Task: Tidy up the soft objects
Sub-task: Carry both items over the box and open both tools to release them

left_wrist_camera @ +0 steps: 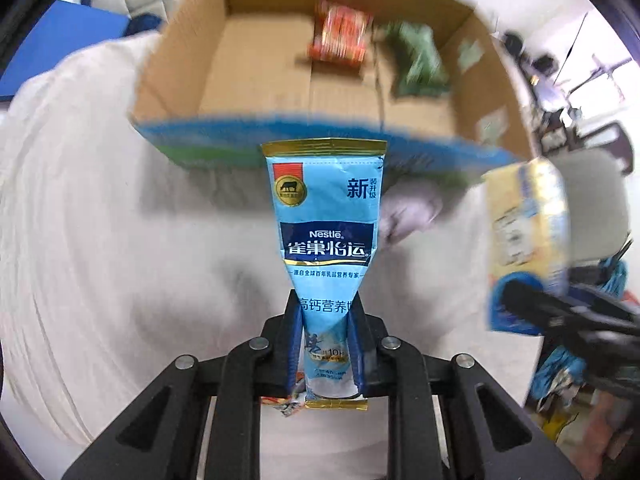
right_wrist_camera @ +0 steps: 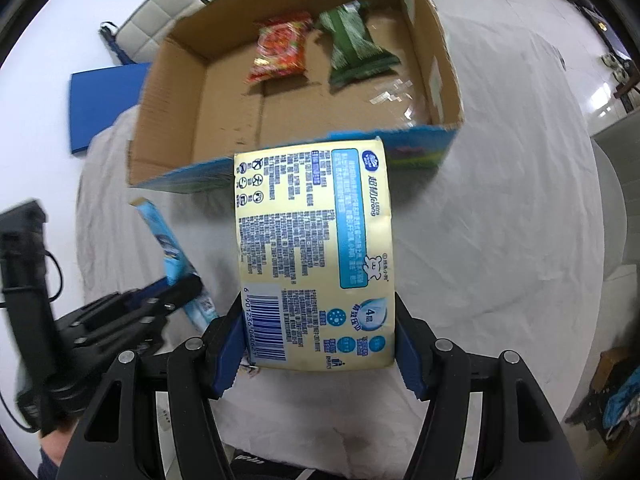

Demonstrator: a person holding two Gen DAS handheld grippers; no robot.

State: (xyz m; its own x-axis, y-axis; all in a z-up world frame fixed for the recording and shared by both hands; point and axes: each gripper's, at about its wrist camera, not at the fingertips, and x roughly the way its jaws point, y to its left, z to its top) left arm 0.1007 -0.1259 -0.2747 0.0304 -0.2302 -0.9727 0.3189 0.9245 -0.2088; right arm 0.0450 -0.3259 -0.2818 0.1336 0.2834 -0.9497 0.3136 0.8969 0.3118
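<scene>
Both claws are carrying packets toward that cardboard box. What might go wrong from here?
1. The left gripper pinches the floppy blue Nestle milk-powder sachet near its bottom end only; the long free part could snag on the open cardboard box's near wall.
2. The right gripper grips the pale yellow tissue pack by its lower edge, so it might slip out.
3. Both drops could land on the red snack bag or the green snack bag, piling up.

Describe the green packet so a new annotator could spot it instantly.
Find the open cardboard box on the white-sheeted table. Two packets lie on its floor near the far wall. The green packet is the one nearer the box's right wall, dark green with crimped ends; its neighbour, the red packet, is bright red-orange.
</scene>
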